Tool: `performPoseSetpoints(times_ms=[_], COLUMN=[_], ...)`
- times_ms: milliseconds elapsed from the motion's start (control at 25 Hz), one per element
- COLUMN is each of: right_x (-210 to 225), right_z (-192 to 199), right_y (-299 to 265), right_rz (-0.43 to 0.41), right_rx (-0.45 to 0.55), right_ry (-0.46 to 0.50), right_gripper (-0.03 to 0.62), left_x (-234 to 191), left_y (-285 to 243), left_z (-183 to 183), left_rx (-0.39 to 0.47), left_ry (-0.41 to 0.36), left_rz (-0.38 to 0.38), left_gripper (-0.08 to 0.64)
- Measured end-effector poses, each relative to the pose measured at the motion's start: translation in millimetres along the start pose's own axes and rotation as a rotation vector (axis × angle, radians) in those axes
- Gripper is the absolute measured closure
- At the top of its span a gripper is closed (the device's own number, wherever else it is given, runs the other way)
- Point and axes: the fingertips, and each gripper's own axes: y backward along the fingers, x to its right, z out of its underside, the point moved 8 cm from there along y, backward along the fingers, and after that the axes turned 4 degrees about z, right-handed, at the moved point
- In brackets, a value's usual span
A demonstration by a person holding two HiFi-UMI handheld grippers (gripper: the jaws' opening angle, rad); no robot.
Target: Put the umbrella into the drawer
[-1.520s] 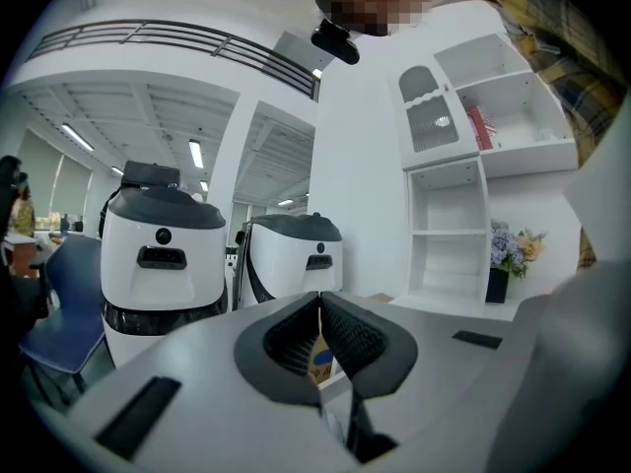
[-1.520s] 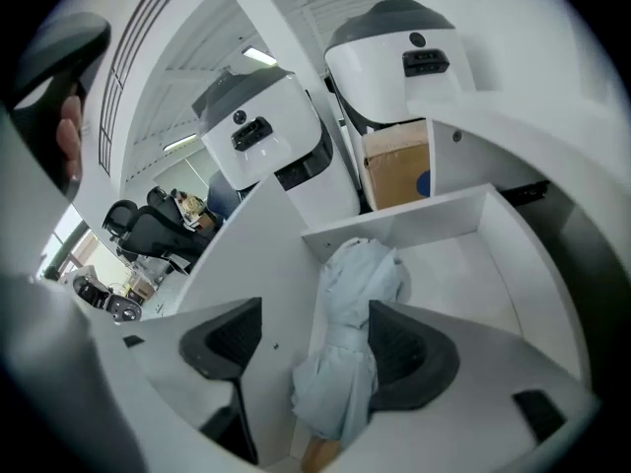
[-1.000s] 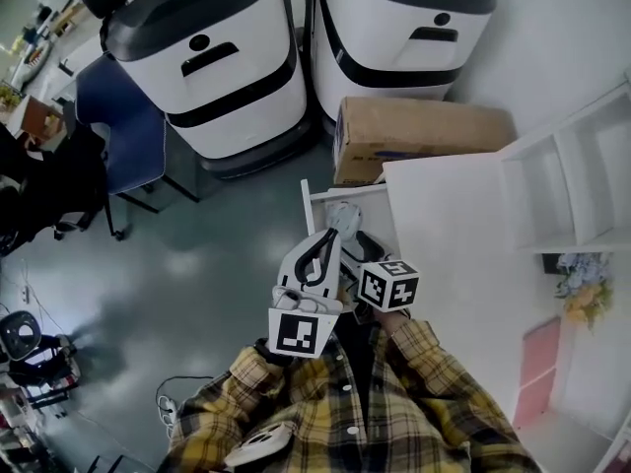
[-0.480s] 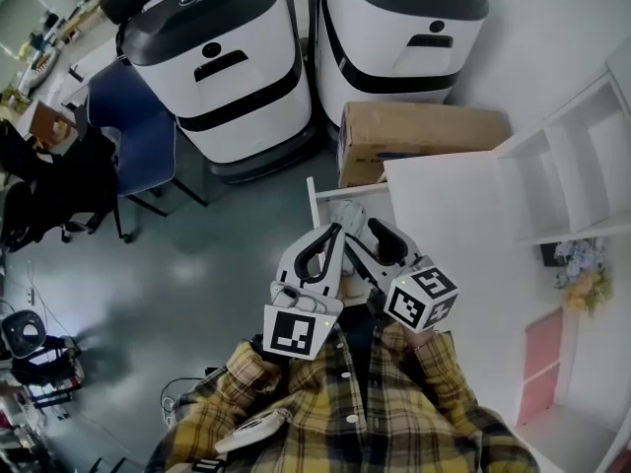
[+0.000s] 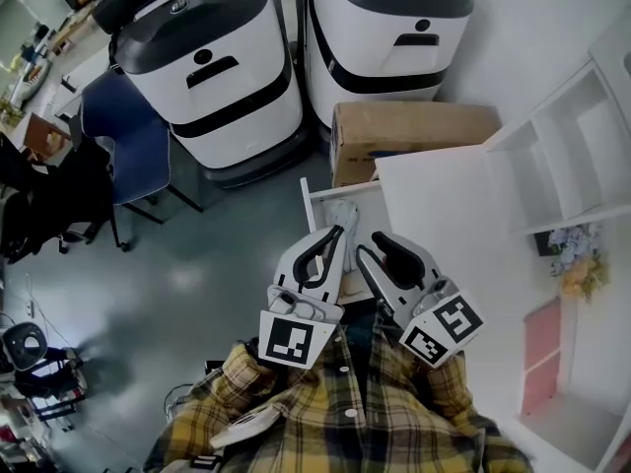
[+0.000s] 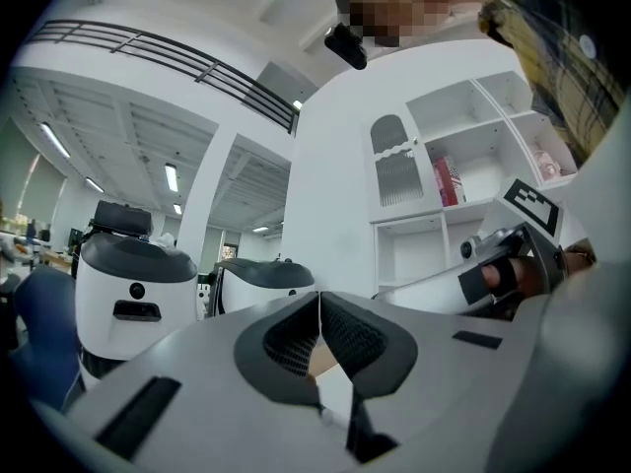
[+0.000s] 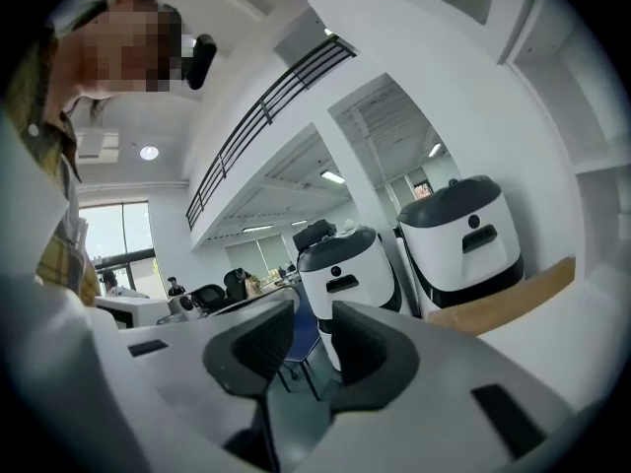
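The white drawer [image 5: 308, 193] stands pulled out from the cabinet's left side. Both grippers hover over it and hide its inside, so no umbrella shows in any view. My left gripper [image 5: 342, 211] points out over the drawer. In the left gripper view its pads [image 6: 296, 335] meet, shut with nothing between them. My right gripper [image 5: 373, 246] is beside it on the right, held close to the plaid shirt. Its jaws [image 7: 311, 341] have just been closing. A gap still shows between its pads, with nothing in it.
The white cabinet top [image 5: 444, 225] lies right of the drawer, with a white shelf unit [image 5: 572, 156] beyond. A cardboard box [image 5: 414, 131] sits on the floor behind the drawer. Two white machines [image 5: 217, 67] [image 5: 385, 28] stand farther back, and a blue chair [image 5: 128, 136] at the left.
My right gripper has come up out of the drawer area and swung right, its marker cube now lower right. Its jaws have narrowed. The left gripper has barely shifted.
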Motion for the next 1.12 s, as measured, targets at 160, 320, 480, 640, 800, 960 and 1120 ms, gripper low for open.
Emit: performPoseSetpoints(times_ms=[160,320,480,640,800,960,1120], right_x=[-8.6,-7.3,-1.6,5.1,10.5,12.9,17.7], right_z=[-4.6,-3.7,-5.5,-7.1,-7.5,-6.2,-5.3], right_y=[7.5,10.9,13.4,14.2,14.3,10.4,9.5], right_rz=[-0.012,0.007,0.0,0.015,0.011,-0.009,-0.022], right_rx=[0.007,0.008,0.031,0.051,0.058,0.042,0.037], right_ry=[0.091,0.111,0.132,0.149,0.143,0.15,0.141], right_gripper=[0.503,0.534,0.563,0.574,0.575,0.575,0.575], left_x=[5.8,10.4,10.9,10.3,9.8,8.1,6.6], left_y=[-2.7,-8.1,-15.5,-21.8,-26.8,-31.9,-35.8], left_z=[-1.2,-1.5,-2.5,-1.9,-1.0,0.3,1.6], left_rx=[-0.007,-0.025,-0.025,-0.027,-0.039,-0.052,-0.06], left_ry=[-0.01,-0.007,0.0,-0.007,-0.013,-0.012,-0.007], left_rz=[0.043,0.076,0.089,0.102,0.107,0.107,0.097], left_gripper=[0.537,0.537,0.537,0.537,0.537,0.537,0.537])
